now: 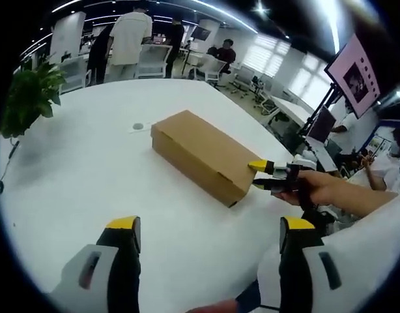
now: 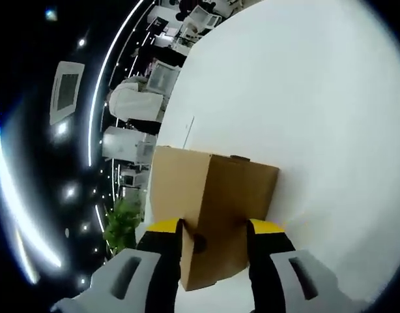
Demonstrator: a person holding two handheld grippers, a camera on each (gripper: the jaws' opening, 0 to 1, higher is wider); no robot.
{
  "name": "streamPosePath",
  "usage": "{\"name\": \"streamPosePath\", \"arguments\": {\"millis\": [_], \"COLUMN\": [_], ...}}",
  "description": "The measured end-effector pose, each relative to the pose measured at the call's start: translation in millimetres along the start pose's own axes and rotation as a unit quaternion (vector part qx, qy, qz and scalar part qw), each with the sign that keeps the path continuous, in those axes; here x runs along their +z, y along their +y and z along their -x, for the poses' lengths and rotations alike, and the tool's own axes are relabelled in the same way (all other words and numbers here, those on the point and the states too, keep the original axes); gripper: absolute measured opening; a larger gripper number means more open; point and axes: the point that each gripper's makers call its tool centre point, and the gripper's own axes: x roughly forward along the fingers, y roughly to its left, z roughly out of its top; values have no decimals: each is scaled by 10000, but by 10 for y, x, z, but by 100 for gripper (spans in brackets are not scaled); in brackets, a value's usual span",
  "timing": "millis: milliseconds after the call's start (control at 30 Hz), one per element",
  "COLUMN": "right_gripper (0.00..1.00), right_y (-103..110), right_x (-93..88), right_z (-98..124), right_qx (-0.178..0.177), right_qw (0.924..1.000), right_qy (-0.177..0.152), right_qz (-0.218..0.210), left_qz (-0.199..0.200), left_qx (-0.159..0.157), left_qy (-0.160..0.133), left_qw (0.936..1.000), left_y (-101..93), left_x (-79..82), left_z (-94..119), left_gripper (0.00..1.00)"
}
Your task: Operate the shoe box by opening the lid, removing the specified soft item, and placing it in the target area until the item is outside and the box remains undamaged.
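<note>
My left gripper (image 1: 210,238): jaws apart, over the table's (image 1: 89,176) near edge, holding nothing | shoe box (image 1: 203,155): closed, toward table's right edge | my right gripper (image 1: 268,176): at box's near end | potted plant (image 1: 27,98): table's left edge

There is one brown shoe box (image 1: 203,156) on one big white table (image 1: 89,182). There are two grippers, the left gripper (image 1: 210,238) and the right gripper (image 1: 262,176). One green plant (image 1: 27,98) stands at the upper left. One pink screen (image 1: 356,72) hangs at the upper right.
</note>
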Motion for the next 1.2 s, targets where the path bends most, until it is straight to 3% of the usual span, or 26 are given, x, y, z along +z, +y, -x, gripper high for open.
{"name": "streamPosePath", "arguments": {"millis": [200, 267, 567, 833, 1000, 1200], "right_gripper": [31, 29, 28, 29, 29, 29], "right_y": [19, 37, 38, 20, 23, 33], "right_x": [6, -5, -6, 15, 12, 6], "right_z": [27, 51, 55, 41, 43, 45], "right_qx": [-12, -21, -77, -75, -74, -65], "right_qw": [10000, 9999, 9997, 9996, 9994, 9995], "right_qy": [-47, -59, -214, -246, -312, -304], "right_qz": [-64, -95, -124, -91, -96, -74], "left_qz": [20, -21, 246, 159, 158, -90], "left_qx": [-32, 29, 9, -113, -605, -709], "left_qy": [-43, -208, -245, -391, -547, -503], "left_qw": [10000, 9998, 9994, 9990, 9965, 9962], "left_y": [15, 47, 299, 599, 664, 780], "left_x": [-36, -3, -32, 157, 366, 573], "left_z": [28, 47, 160, 214, 108, 39], "left_gripper": [87, 90, 96, 92, 89, 94]}}
